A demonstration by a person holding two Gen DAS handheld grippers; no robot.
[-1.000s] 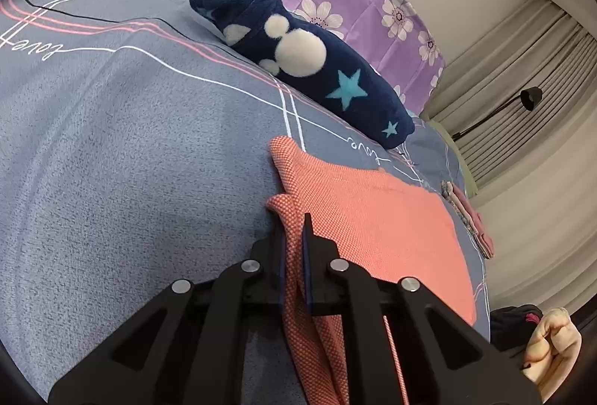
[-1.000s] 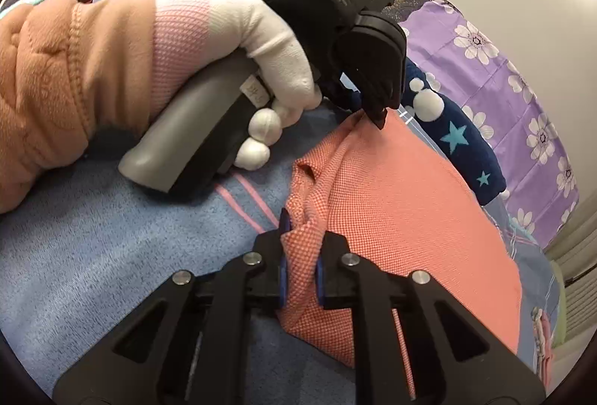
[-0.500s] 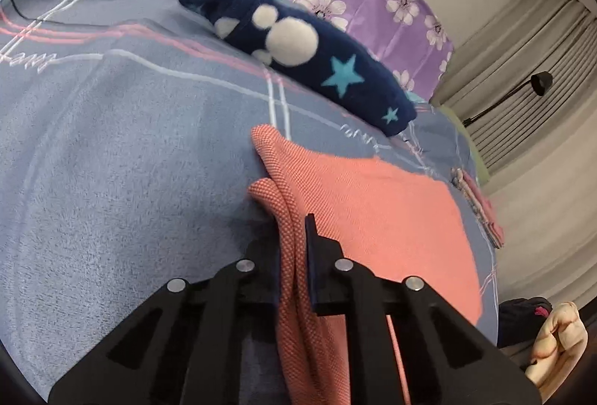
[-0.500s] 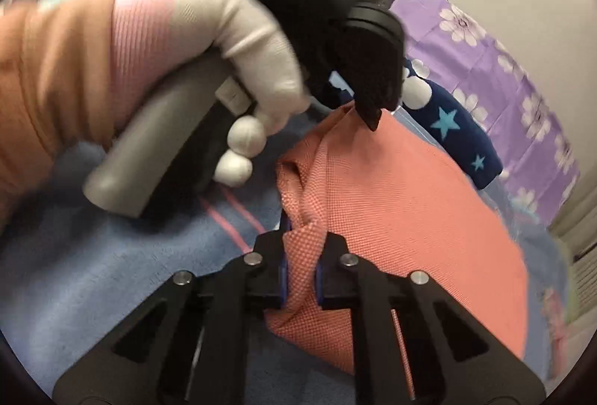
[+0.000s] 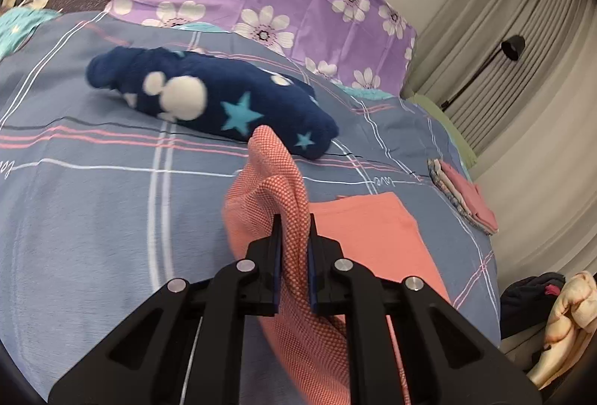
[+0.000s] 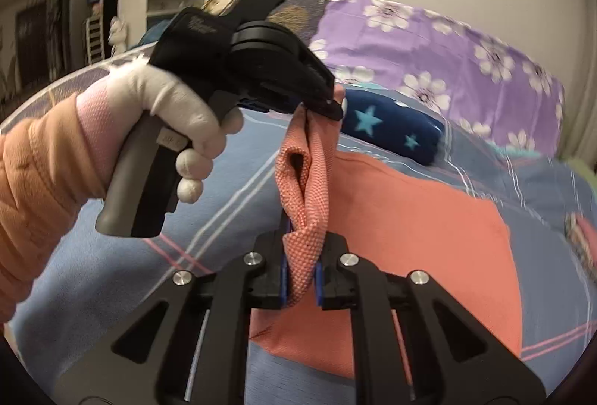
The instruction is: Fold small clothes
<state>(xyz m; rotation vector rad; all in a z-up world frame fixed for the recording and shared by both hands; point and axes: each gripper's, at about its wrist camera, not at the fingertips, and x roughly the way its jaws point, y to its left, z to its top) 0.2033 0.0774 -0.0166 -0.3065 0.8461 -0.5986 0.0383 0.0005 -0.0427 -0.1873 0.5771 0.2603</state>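
Bedspread [image 5: 93, 256], striped: both claws, left gripper [image 5: 293, 237] and right gripper [image 6: 301, 278], clamped on coral cloth's [image 6: 410, 218] raised edge, mid-fold; next, carry edge across.

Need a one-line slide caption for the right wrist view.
Both tongs, right and left, pinch one edge of the salmon cloth above the plaid bedspread.

coral garment [image 5: 377, 237], navy starred fleece [image 5: 209, 103]

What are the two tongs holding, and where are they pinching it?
Both hold the orange cloth. The left tongs and the right tongs each pinch a bunched bit of its near edge, lifted off the bed, while the rest lies flat.
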